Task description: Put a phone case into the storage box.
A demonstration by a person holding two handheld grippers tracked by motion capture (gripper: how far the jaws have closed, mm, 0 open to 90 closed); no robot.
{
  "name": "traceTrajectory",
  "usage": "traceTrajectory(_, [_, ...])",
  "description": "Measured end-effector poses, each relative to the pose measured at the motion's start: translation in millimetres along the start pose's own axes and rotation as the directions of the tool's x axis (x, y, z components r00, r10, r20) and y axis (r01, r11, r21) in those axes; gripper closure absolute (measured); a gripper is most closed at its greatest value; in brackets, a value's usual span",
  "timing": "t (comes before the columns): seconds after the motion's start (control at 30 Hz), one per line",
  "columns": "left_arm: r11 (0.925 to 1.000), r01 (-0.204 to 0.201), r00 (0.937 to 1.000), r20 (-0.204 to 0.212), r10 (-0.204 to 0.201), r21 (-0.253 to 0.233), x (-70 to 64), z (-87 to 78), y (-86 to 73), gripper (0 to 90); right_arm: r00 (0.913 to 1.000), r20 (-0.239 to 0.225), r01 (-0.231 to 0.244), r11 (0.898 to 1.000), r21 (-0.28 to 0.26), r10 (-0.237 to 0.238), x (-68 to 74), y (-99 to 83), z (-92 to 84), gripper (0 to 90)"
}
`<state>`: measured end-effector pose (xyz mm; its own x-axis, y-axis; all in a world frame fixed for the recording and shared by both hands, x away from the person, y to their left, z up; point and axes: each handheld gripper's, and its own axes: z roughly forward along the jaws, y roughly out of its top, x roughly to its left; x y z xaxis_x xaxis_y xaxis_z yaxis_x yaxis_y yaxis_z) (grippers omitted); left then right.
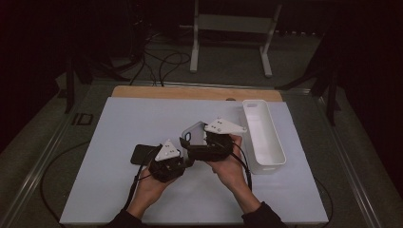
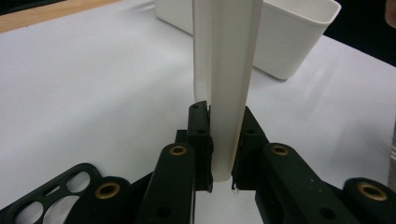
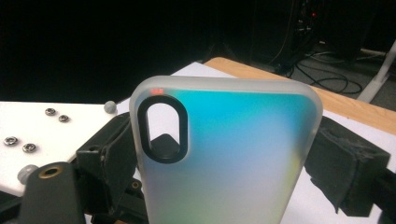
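Observation:
A translucent frosted phone case [image 1: 195,131] with an oval camera cutout is held up above the middle of the white mat. My left gripper [image 1: 168,164] is shut on one thin edge of the case [image 2: 224,93], which rises edge-on from its jaws [image 2: 222,140]. My right gripper [image 1: 209,145] spans the case's width [image 3: 224,154], and its foam-covered pad [image 3: 345,172] presses against the case's side. A flat black phone [image 1: 141,153] lies on the mat just left of my left gripper.
A long white bin [image 1: 263,137] stands on the mat to the right of my hands. The white mat [image 1: 119,123] covers a table with a wooden strip [image 1: 190,92] at the far edge. Cables and a white stand's legs [image 1: 266,57] lie on the floor beyond.

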<state>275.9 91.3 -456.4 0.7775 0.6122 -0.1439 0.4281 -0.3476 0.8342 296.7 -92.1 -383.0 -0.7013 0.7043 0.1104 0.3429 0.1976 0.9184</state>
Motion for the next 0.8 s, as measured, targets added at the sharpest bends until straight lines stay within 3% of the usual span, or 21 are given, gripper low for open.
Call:
traceTrajectory(0.2, [0.9999, -0.012, 0.9998, 0.013, 0.012, -0.012, 0.2, -0.6, -0.2, 79.2, 1.0000, 0.003, -0.001, 1.000, -0.009, 0.001, 0.2, -0.6, -1.4, 16.7])
traceTrajectory(0.3, [0.9997, -0.021, 0.9992, 0.033, 0.022, -0.015, 1.1, -2.2, 0.1, 68.0, 1.0000, 0.009, 0.004, 1.000, -0.009, -0.004, -0.2, -0.5, -1.3, 16.8])
traceTrajectory(0.43, [0.9995, -0.026, 0.9994, 0.023, 0.026, -0.017, 3.1, -3.6, 0.1, 57.3, 0.9999, 0.014, 0.004, 1.000, -0.009, -0.004, -2.1, -0.5, -1.4, 16.8])
traceTrajectory(0.53, [0.9984, -0.020, 0.9998, -0.004, 0.020, -0.052, 4.5, -8.4, 0.8, 39.7, 0.9999, 0.015, 0.001, 1.000, -0.012, -0.001, -5.0, -0.2, -2.4, 16.8])
traceTrajectory(0.57, [0.9984, -0.020, 0.9998, -0.004, 0.020, -0.052, 4.5, -8.4, 0.8, 35.8, 0.9999, 0.015, 0.001, 1.000, -0.012, -0.001, -5.0, -0.2, -2.4, 16.8])
traceTrajectory(0.6, [0.9971, -0.019, 0.9994, -0.030, 0.017, -0.074, 4.3, -11.5, 1.2, 35.8, 0.9999, 0.014, -0.001, 1.000, -0.013, 0.001, -5.5, -0.1, -2.5, 16.8])
traceTrajectory(0.67, [0.9963, -0.016, 0.9987, -0.051, 0.012, -0.085, 5.4, -14.1, 1.7, 20.2, 0.9999, 0.017, -0.001, 1.000, -0.012, 0.001, -7.3, 0.1, -3.5, 16.8])
traceTrajectory(0.8, [0.9935, -0.003, 0.9942, -0.107, -0.009, -0.114, 12.5, -24.0, 1.9, 9.8, 0.9997, 0.023, -0.006, 1.000, -0.020, 0.006, -12.9, 1.3, -8.5, 16.8])
